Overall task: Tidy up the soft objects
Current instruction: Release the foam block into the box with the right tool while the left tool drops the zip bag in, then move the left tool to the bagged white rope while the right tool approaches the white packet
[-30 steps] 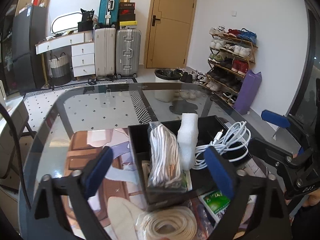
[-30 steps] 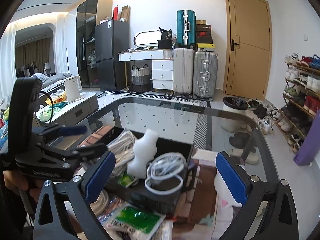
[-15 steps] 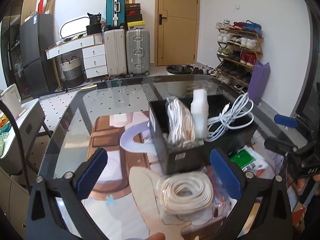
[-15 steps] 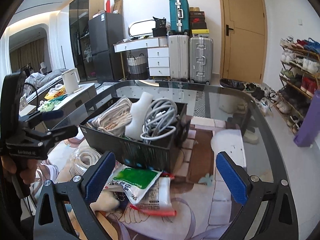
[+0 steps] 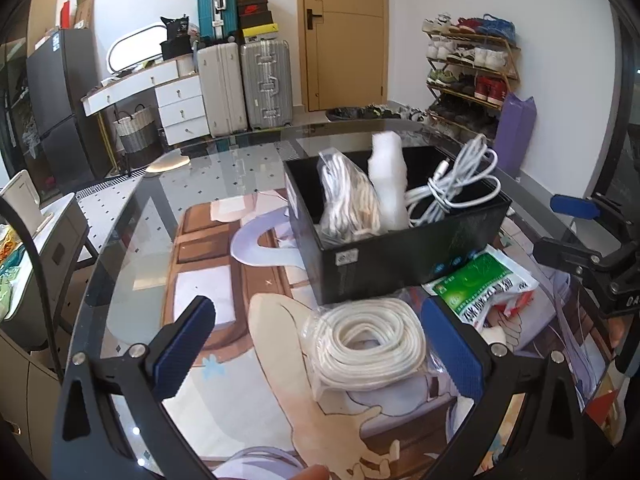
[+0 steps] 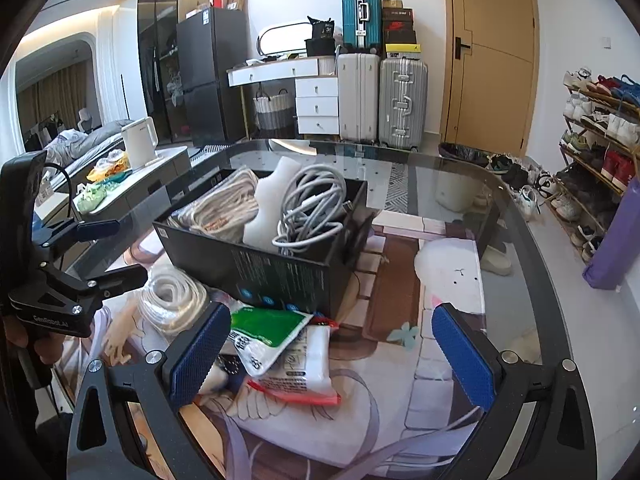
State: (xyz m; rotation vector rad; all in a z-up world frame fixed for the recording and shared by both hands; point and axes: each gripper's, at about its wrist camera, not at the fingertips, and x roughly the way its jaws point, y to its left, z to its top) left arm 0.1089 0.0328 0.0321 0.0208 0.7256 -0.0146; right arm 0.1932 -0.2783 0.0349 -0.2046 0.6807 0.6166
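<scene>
Left claw (image 5: 318, 344): spread wide, empty, low over the desk (image 5: 132, 240). Bagged white rope coil (image 5: 366, 346): flat between its fingers. Right claw (image 6: 332, 354): spread wide, empty, above green packet (image 6: 266, 330). Black box (image 5: 400, 240) beyond: cables, foam upright. Bare glass left, far side.

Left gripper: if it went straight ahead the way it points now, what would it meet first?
Most likely the bagged coil of white rope, lying on the table between the open left gripper fingers. The black box stands just behind it. Depth is hard to judge, so it might pass above.
</scene>
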